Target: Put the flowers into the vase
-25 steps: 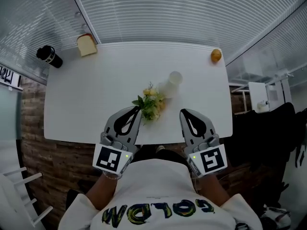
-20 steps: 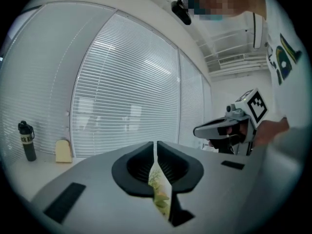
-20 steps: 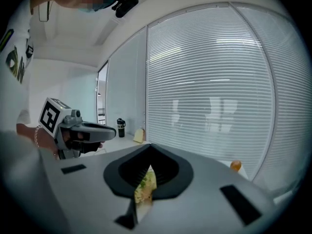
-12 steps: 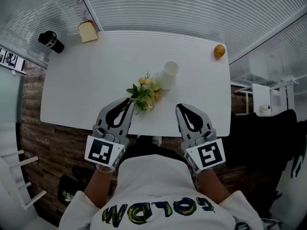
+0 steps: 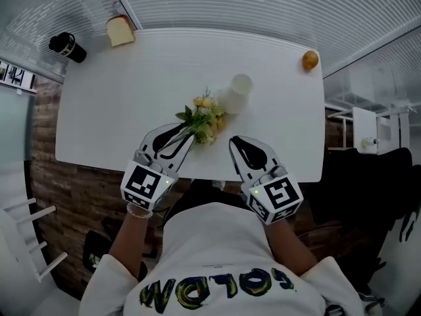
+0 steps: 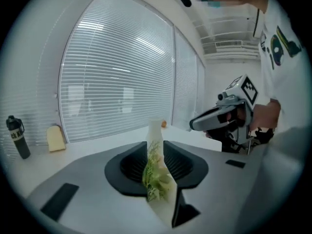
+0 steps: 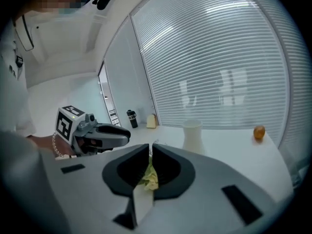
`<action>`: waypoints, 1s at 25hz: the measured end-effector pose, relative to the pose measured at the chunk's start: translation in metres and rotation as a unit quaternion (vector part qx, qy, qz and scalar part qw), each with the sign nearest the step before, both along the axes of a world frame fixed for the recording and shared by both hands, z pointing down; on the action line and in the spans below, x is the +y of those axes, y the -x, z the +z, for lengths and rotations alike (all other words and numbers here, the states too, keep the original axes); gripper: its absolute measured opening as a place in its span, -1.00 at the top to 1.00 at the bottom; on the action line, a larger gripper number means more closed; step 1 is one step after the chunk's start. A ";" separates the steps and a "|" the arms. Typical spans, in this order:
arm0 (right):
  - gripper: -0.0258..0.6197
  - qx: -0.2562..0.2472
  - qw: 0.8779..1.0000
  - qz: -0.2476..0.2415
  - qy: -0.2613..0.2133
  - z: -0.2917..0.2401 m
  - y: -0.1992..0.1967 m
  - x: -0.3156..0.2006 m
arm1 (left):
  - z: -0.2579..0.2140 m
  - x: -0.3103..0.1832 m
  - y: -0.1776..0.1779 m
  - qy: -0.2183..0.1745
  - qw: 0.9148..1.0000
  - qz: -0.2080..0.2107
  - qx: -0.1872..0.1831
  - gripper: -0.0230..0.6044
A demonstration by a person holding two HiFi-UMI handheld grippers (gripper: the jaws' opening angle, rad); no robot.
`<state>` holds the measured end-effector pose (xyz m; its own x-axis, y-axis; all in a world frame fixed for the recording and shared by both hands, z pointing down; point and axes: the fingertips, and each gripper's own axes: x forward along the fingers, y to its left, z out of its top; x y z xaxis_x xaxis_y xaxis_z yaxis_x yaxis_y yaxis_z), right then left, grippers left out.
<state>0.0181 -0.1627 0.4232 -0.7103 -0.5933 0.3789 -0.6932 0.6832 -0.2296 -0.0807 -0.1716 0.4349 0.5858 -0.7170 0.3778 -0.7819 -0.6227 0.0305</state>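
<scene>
A small bunch of yellow flowers with green leaves (image 5: 204,117) lies on the white table (image 5: 118,110), just in front of the white vase (image 5: 238,92), which stands upright. My left gripper (image 5: 189,132) is right at the stem end of the bunch. Its jaws have just been opening and stand apart, with nothing pressed between them. Through the gap in the left gripper view I see the flowers (image 6: 155,177) and the vase (image 6: 156,130). My right gripper (image 5: 231,139) hangs to the right of the bunch. Its jaws have just begun opening to a thin slit and hold nothing.
A black bottle (image 5: 66,46) and a slice of bread (image 5: 120,30) sit at the table's far left corner. An orange (image 5: 310,60) lies at the far right corner. Window blinds run behind the table. Its near edge lies under both grippers.
Both grippers have dropped and pushed forward over the table's near edge towards the flowers. The left jaws now stand wider apart.
</scene>
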 end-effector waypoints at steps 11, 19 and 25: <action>0.79 -0.005 0.998 -0.013 0.063 0.057 0.035 0.004 | 0.089 -0.008 0.015 0.087 0.990 0.074 -0.078 0.46; 0.79 -0.001 0.997 -0.014 0.078 0.086 0.045 0.003 | 0.139 -0.013 0.017 0.117 0.984 0.093 -0.101 0.46; 0.79 0.001 0.995 -0.015 0.097 0.106 0.050 0.006 | 0.171 -0.015 0.018 0.142 0.978 0.105 -0.114 0.46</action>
